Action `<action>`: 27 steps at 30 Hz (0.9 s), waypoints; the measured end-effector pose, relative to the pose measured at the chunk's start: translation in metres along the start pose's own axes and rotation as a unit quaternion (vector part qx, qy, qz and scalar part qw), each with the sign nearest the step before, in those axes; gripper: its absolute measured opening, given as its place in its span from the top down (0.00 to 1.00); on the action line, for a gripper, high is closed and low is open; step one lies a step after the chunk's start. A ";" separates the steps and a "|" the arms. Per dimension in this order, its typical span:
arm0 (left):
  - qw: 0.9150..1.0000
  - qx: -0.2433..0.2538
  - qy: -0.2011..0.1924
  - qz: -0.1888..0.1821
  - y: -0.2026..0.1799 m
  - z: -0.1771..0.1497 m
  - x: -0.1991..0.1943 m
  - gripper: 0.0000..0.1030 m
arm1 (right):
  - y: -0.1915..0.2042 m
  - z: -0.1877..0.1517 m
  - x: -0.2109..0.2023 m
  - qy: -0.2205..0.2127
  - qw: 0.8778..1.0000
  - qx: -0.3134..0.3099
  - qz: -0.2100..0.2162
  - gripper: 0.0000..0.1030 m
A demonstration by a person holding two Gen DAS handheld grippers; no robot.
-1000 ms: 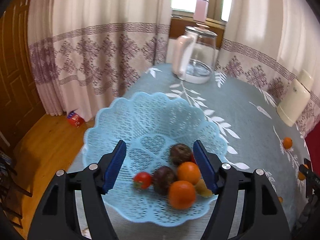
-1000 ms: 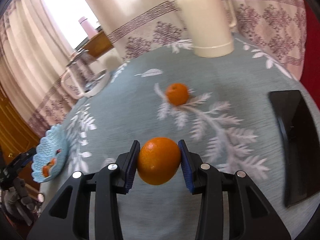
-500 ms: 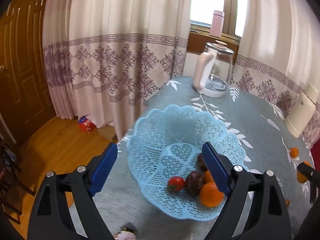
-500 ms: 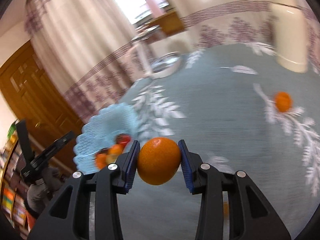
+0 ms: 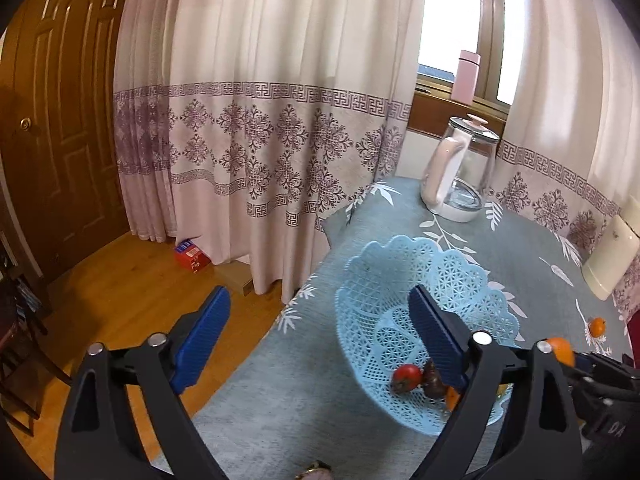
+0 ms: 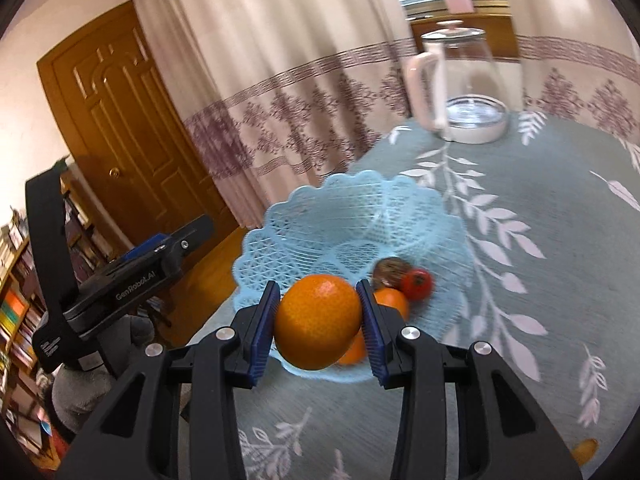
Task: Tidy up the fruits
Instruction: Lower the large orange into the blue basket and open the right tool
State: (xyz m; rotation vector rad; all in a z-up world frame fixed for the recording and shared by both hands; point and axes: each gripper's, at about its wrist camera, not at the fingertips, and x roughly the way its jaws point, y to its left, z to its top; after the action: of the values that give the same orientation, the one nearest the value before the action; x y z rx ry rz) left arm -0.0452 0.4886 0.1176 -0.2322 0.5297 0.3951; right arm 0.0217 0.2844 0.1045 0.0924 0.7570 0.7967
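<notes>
Orange (image 6: pixel 318 326) clamped between blue pads of right tongs (image 6: pixel 319 330), held over near rim of light-blue lattice basket (image 6: pixel 320 216). In basket just beyond right tongs: red tomato (image 6: pixel 417 284), dark brown fruit (image 6: pixel 390 269), two more oranges partly hidden. Left tongs (image 5: pixel 316 338) spread wide, empty, over tabletop (image 5: pixel 304 392) edge left of basket. Glass kettle (image 6: pixel 460 84) far beyond.

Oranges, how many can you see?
4. One orange is in the right gripper, two oranges lie in the blue basket, one loose orange sits on the table. More may be hidden.
</notes>
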 end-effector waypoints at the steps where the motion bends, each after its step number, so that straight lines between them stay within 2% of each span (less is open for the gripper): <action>1: 1.000 0.000 -0.001 0.003 0.001 0.001 0.001 0.09 | 0.006 0.000 0.005 0.003 1.000 -0.004 0.000 0.61; 4: 1.000 0.000 -0.010 0.013 0.008 0.004 -0.002 0.09 | 0.016 0.001 0.020 0.013 1.000 -0.012 0.002 0.61; 11: 1.000 -0.014 -0.010 0.006 0.015 0.005 -0.003 0.09 | 0.023 -0.003 0.041 0.032 0.999 -0.014 -0.008 0.61; 27: 1.000 -0.014 -0.007 0.002 0.009 0.002 0.000 0.05 | -0.013 -0.006 0.006 -0.007 0.999 0.040 -0.031 0.54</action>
State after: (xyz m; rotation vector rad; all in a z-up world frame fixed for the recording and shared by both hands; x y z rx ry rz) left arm -0.0482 0.4971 0.1188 -0.2548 0.5121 0.4081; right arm 0.0283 0.2784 0.0922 0.1442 0.7753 0.7059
